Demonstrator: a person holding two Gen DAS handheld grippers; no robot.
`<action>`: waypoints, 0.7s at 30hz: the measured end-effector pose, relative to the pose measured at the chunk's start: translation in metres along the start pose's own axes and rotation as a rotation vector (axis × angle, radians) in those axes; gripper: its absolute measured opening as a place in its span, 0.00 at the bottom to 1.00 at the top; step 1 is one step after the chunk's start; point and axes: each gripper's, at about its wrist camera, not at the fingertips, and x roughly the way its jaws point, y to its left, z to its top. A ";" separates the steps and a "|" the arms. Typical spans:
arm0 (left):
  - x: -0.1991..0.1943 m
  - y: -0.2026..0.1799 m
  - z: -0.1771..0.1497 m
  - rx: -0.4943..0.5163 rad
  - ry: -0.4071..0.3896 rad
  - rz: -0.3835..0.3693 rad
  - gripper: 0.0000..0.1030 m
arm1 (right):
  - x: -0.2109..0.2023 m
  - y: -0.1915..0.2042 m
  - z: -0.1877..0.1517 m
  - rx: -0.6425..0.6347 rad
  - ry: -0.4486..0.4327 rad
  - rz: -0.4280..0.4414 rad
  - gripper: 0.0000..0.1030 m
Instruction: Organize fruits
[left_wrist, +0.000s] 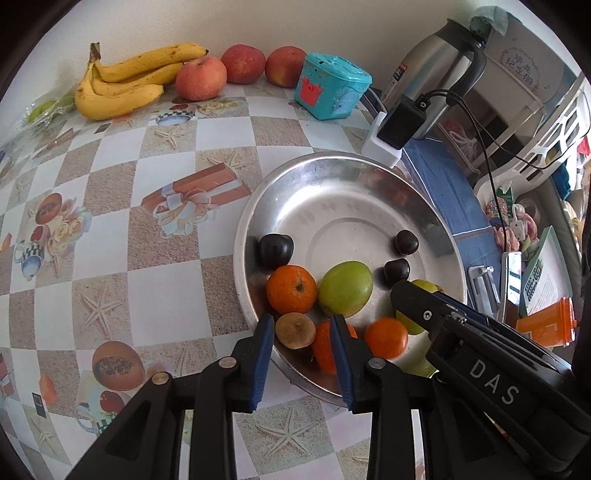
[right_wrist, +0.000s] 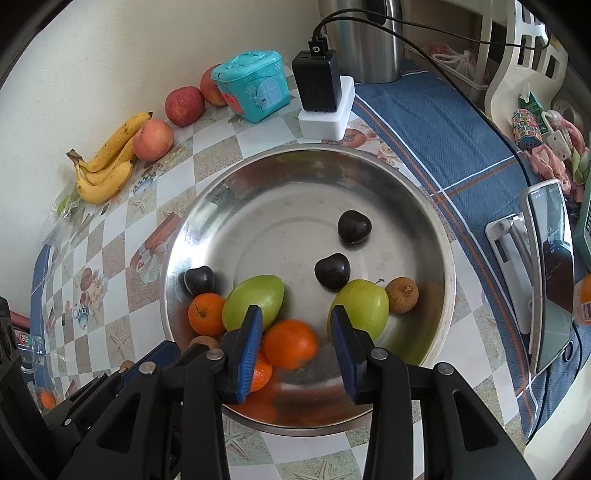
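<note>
Two grippers hang over the steel bowl (right_wrist: 369, 177) on the checked tablecloth (left_wrist: 147, 277). We see that the left gripper (left_wrist: 303, 328) has its blue pads apart, with a small brown fruit (left_wrist: 294, 329) and part of an orange (left_wrist: 325, 350) below the gap; the pads press on nothing. The right gripper (right_wrist: 296, 321) is apart too, and a blurred orange (right_wrist: 290, 343) lies under its gap, not touched as far as we can tell. Inside the bowl we count three dark plums (right_wrist: 354, 226), two green fruits (right_wrist: 255, 301) and another orange (right_wrist: 205, 314). Bananas (left_wrist: 122, 85) and three apples (left_wrist: 201, 78) stay by the wall, well apart from the bowl, near a turquoise box (left_wrist: 330, 86).
</note>
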 end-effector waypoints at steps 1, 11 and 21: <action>-0.001 0.002 0.000 -0.006 0.000 0.003 0.34 | -0.002 0.000 0.000 -0.002 -0.003 -0.001 0.38; -0.015 0.040 0.000 -0.144 -0.011 0.078 0.41 | -0.009 0.004 -0.002 -0.014 -0.006 -0.010 0.38; -0.033 0.098 -0.006 -0.246 -0.078 0.325 0.99 | -0.004 0.030 -0.015 -0.111 0.007 -0.024 0.70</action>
